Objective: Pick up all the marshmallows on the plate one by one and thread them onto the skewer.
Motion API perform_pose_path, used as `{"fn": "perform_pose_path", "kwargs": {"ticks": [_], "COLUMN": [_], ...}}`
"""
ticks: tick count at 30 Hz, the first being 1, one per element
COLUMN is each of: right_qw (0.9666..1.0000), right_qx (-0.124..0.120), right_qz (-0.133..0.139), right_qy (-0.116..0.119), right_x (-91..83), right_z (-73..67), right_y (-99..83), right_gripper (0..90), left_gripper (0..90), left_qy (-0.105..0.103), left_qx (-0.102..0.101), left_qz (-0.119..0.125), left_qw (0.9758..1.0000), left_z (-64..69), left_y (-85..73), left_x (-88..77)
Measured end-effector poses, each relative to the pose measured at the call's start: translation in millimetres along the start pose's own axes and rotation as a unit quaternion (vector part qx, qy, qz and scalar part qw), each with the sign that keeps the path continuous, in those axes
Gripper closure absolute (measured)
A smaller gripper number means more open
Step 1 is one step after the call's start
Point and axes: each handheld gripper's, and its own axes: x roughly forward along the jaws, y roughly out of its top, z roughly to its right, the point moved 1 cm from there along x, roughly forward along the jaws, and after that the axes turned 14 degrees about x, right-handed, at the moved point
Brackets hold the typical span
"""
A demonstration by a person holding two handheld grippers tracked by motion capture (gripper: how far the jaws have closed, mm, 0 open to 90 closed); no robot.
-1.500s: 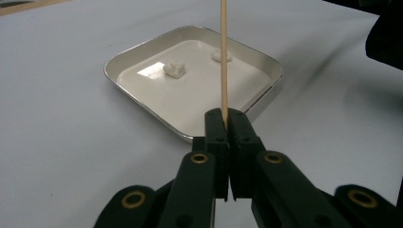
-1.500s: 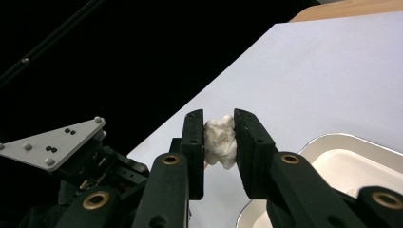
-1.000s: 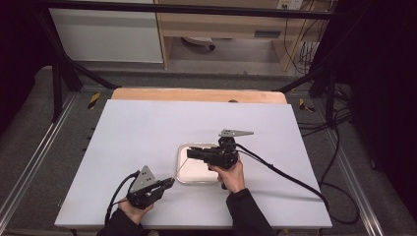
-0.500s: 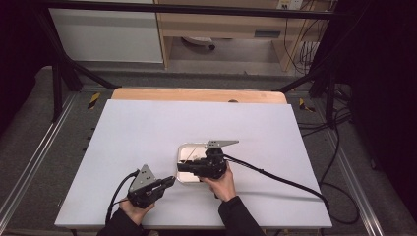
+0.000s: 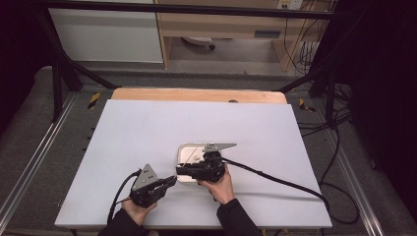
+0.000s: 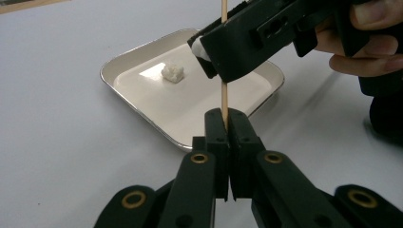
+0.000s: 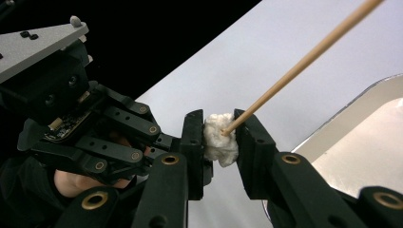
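Right now a shallow metal tray [image 5: 189,149] sits on the white surface [image 5: 147,128], nearer its front edge than its back, w/ one small white lump [image 6: 172,72] lying loose inside it, well apart from both claws. Nothing else on the surface nearby; cables trail off the front-right corner. Left claw [image 6: 227,118], near the front edge & just left of the tray, is clenched tight on a thin wooden skewer [image 6: 224,97] that stands up from its tips. Right claw [image 7: 219,135] comes in over the tray's front rim, jaws either side of a 2nd white lump [image 7: 218,137] stuck on the skewer; it has just been easing open, left pad touches the lump, right pad just beside it, so can't tell if it grips
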Motion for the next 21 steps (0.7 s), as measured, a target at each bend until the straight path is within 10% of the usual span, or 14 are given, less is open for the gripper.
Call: {"fn": "perform_pose_path", "kwargs": {"ticks": [8, 21], "right_qw": [0.9984, 0.9839], "right_qx": [-0.039, -0.107], "right_qz": [0.011, -0.024], "right_qy": [-0.038, -0.141], "right_x": [-15.0, -29.6], "right_z": [-7.5, 10.6], "right_y": [8.5, 5.9], "right_gripper": [49.9, 14.7], "left_gripper": [88.2, 88.2], "left_qy": [0.004, 0.007], "left_qx": [-0.012, -0.020], "left_qz": [0.002, -0.008], "left_qw": [0.9999, 0.9998], "left_z": [-6.4, -15.3], "left_y": [-2.5, -6.6], "left_x": [-4.9, -11.8]}}
